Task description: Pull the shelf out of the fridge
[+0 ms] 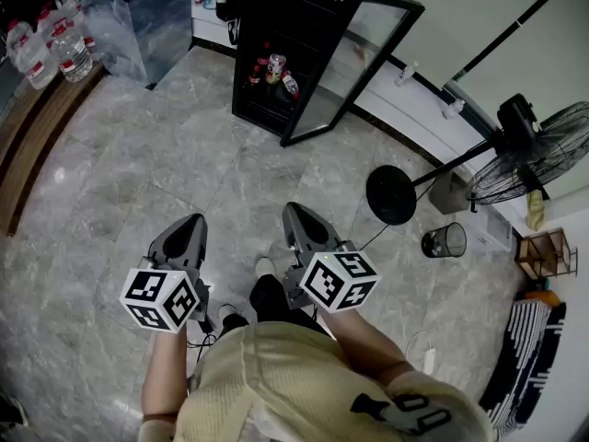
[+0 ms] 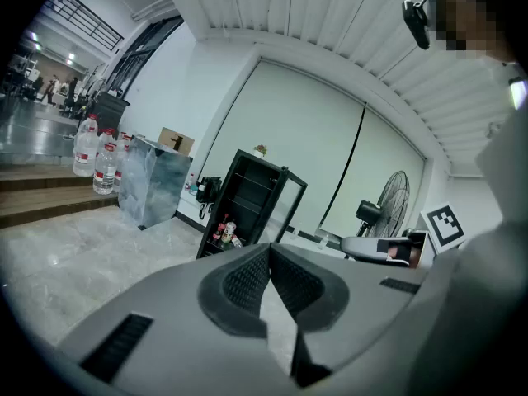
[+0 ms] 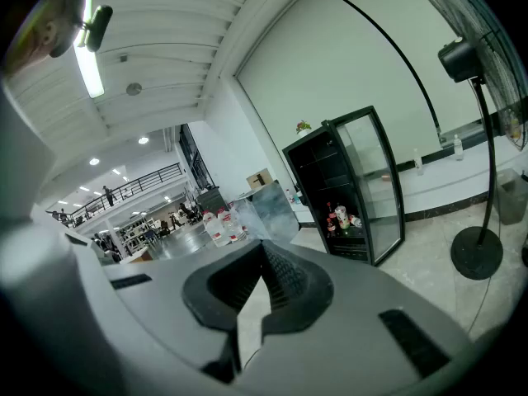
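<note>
Left tongs (image 1: 193,221) closed, empty; right tongs (image 1: 294,210) closed, empty

Fan (image 1: 538,155) runs off the right edge, and stuff (image 1: 273,70) in the fridge (image 1: 276,17) (bottles, maybe) is too tiny to tell.

The grey marbled tile floor (image 1: 138,182) bears a black glass-door fridge (image 1: 276,53), door open, a black pedestal fan's round base (image 1: 391,194) and a black mesh bin (image 1: 444,240).
</note>
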### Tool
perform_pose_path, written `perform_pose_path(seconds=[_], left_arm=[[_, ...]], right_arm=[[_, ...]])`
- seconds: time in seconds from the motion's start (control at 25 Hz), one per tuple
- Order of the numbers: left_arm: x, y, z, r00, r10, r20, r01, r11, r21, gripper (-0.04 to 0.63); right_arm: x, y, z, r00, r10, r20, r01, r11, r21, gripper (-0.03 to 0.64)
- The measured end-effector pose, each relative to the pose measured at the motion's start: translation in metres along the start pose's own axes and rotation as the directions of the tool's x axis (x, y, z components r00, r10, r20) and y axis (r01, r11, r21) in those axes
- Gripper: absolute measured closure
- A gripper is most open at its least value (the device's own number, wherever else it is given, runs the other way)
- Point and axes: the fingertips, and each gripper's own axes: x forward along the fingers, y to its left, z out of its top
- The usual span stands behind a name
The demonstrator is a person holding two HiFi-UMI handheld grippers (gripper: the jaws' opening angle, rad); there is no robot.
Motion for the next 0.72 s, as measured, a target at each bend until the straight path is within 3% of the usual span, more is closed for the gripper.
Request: perform_pose_path(seconds=[0.28, 0.72], left_arm=[[0.041, -0.004, 0.001, 0.999, -0.041, 0.031, 0.044, 0.995, -0.086, 0.580], [0.120, -0.008, 0.006, 0.998, -0.062, 0.029, 0.066, 0.975, -0.212, 0.578]], right_arm=[[0.028, -0.027, 0.007, 0.999, 0.034, -0.024, -0.032, 0.996, 0.087, 0.601], [0.078, -0.083, 0.033, 0.996, 0.072, -0.054, -0.066, 0.991, 0.116, 0.600]])
